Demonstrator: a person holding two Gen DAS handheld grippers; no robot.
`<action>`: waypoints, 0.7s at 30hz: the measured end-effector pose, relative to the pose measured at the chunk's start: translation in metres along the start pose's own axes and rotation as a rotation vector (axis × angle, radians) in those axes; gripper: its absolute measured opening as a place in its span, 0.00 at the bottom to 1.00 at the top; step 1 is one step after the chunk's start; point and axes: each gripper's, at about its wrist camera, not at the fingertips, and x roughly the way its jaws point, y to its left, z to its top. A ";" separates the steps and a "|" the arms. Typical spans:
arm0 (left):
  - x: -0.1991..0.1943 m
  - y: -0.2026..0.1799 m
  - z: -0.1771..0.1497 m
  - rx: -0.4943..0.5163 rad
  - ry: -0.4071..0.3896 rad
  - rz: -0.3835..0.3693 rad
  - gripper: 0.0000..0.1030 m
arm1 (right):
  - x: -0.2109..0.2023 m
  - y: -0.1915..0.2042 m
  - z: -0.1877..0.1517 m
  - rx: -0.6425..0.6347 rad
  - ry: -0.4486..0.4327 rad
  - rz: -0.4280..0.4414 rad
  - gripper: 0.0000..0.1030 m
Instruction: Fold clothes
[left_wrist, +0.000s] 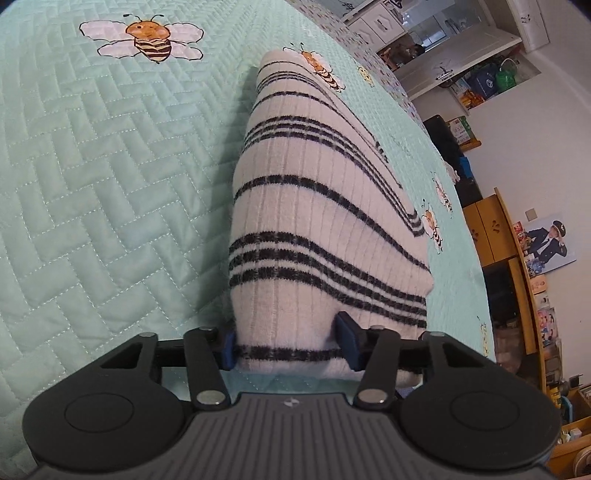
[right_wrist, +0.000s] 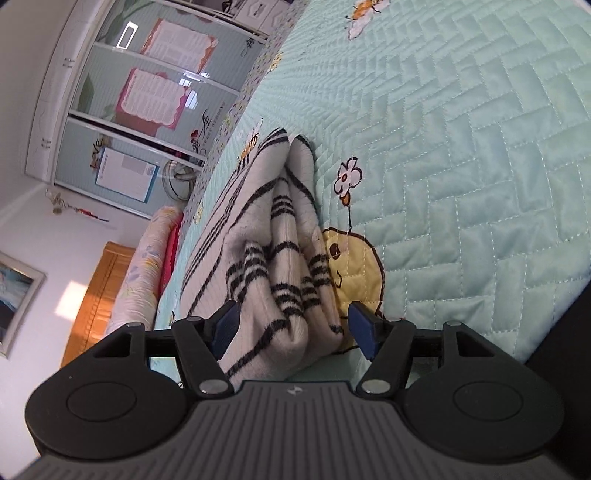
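i am holding a gripper in each hand over a bed covered by a pale green quilt (left_wrist: 92, 177) stitched in a brick pattern, with cartoon bees printed on it. the thing i am folding is a white ribbed sweater (left_wrist: 317, 206) with thin black stripes. it lies on the quilt as a long, thick bundle, already folded into several layers.

my left gripper (left_wrist: 290, 343) is at one end of the bundle. its two blue pads sit against either side of the thick knit, at a middling width, and they look to be pressing it, so i read this as a grip on that end. the bundle runs away from the camera toward the far edge of the bed.

my right gripper (right_wrist: 295, 326) is at the other end, where the stacked folds of the sweater (right_wrist: 280, 258) show as rolled edges side by side. its jaws stand fairly wide; the left pad touches the fabric, while the right pad is clear of it, over a yellow bee print (right_wrist: 354, 273). i judge it is not gripping yet.

taking both ends at once would keep the layers together for the next fold. a wardrobe (right_wrist: 122, 92) with posters stands past the bed.
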 end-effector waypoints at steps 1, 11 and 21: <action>-0.001 0.000 0.000 -0.001 0.000 -0.005 0.45 | 0.001 0.001 0.001 0.002 0.000 -0.001 0.64; -0.003 0.008 0.004 -0.040 0.015 -0.031 0.41 | -0.003 0.004 0.018 -0.046 0.028 -0.048 0.65; 0.007 0.001 0.007 -0.039 0.004 -0.012 0.43 | 0.026 0.019 0.013 -0.086 0.129 0.001 0.73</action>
